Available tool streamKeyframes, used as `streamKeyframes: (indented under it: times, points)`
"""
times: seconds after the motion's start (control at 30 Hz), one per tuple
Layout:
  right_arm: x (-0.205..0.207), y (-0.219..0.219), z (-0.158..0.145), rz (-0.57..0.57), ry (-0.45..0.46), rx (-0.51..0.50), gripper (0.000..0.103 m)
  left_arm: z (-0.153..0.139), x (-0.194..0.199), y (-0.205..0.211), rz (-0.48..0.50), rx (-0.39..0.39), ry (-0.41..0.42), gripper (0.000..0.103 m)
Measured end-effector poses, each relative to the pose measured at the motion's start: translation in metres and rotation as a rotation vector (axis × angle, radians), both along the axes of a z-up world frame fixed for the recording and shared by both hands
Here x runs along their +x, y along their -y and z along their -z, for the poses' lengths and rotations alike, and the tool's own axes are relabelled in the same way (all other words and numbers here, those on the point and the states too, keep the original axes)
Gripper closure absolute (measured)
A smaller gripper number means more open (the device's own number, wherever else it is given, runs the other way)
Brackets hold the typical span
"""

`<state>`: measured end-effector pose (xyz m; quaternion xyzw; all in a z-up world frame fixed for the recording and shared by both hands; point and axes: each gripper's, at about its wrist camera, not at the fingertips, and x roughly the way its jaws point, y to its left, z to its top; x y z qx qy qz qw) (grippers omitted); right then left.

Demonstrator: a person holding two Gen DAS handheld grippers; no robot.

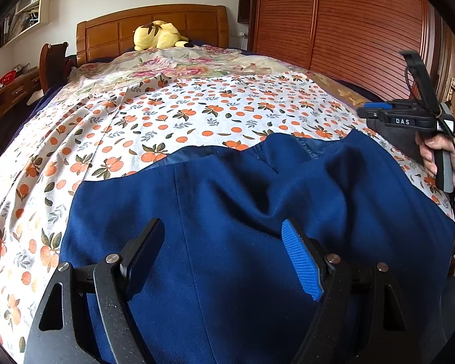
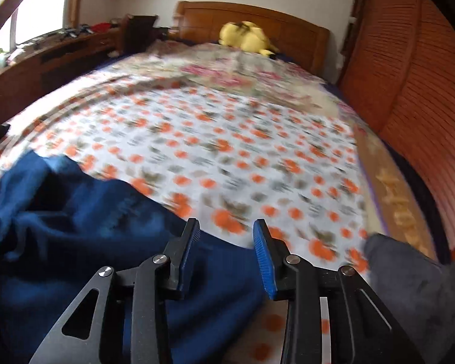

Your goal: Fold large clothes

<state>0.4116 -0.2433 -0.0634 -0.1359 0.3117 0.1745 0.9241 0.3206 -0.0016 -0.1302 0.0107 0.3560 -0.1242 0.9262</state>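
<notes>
A large dark blue garment lies on the near end of the bed, with a seam running down it and a rumpled far edge. My left gripper is open and hovers just above the cloth, holding nothing. The right gripper's body shows at the right edge of the left wrist view, held in a hand above the garment's right corner. In the blurred right wrist view my right gripper is open and empty over the garment's right edge.
The bed carries an orange-fruit print sheet and a floral cover farther back. A yellow plush toy lies by the wooden headboard. A wooden wardrobe stands on the right, a desk on the left.
</notes>
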Motion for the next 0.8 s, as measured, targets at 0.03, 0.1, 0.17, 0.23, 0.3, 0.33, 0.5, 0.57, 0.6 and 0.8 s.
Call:
streamKeyframes:
  times: [0.03,0.1,0.17,0.23,0.3,0.33,0.5,0.57,0.6,0.8]
  points:
    - [0.0,-0.012,0.001,-0.029,-0.007,0.007,0.065,0.0,0.0,0.0,0.001,-0.003,-0.001,0.023]
    - [-0.001,-0.036,0.005,-0.088,-0.025,0.014,0.065,0.0,0.0,-0.001,0.004,-0.01,-0.003,0.023]
    - [-0.001,-0.058,0.01,-0.148,-0.06,0.034,0.065,0.0,0.0,-0.002,0.01,-0.019,-0.002,0.023]
    - [0.0,-0.076,0.016,-0.19,-0.097,0.049,0.065,-0.001,-0.001,-0.003,0.014,-0.027,0.0,0.023]
    - [-0.001,-0.091,0.024,-0.224,-0.134,0.057,0.065,-0.001,-0.001,-0.003,0.02,-0.035,0.001,0.023]
    - [-0.003,-0.097,0.03,-0.24,-0.155,0.058,0.065,-0.001,-0.001,-0.004,0.024,-0.038,0.001,0.023]
    - [-0.012,-0.102,0.052,-0.267,-0.213,0.048,0.065,0.0,-0.003,-0.007,0.038,-0.061,0.0,0.023]
    - [-0.016,-0.1,0.056,-0.265,-0.226,0.052,0.065,0.0,-0.004,-0.01,0.04,-0.075,-0.002,0.023]
    - [-0.018,-0.099,0.057,-0.261,-0.221,0.051,0.065,0.001,-0.004,-0.011,0.04,-0.083,-0.006,0.023]
    - [-0.026,-0.105,0.055,-0.261,-0.207,0.04,0.065,0.003,-0.003,-0.014,0.043,-0.101,-0.014,0.023]
